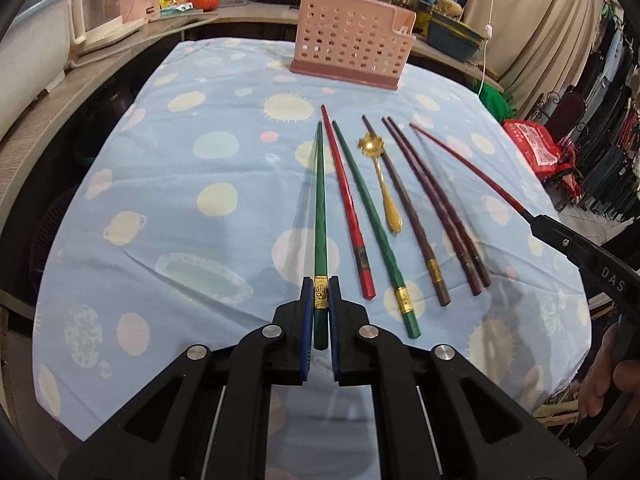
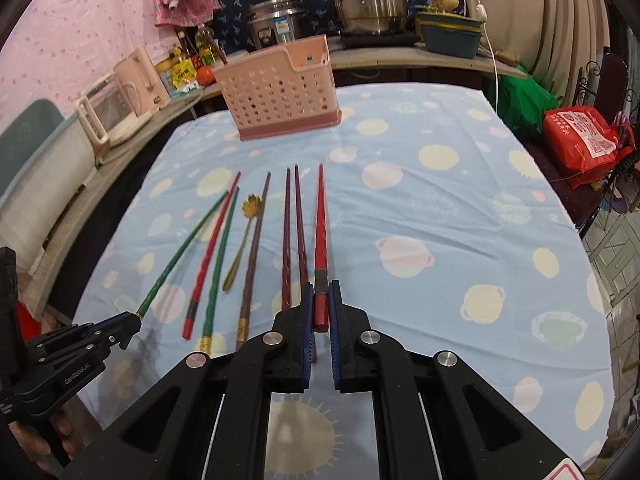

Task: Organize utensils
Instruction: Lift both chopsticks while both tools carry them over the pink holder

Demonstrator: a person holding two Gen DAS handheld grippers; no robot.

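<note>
Even indoor light, strong fisheye bend in both views

The tablecloth (image 1: pixel 200 184) is evenly lit from above, with soft, faint shadows beside the green chopstick (image 1: pixel 320 216) and under the basket (image 2: pixel 280 92). No harsh glare. Edges curve heavily and fall into black corners. The basket looks slightly smeared in the right view; the background is softer.

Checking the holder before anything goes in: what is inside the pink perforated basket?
In the right wrist view, the pink basket shows only a small divider tab at its notched corner; no utensil sticks out above the rim. Its perforated walls hide the bottom, so contents there cannot be ruled out.
</note>
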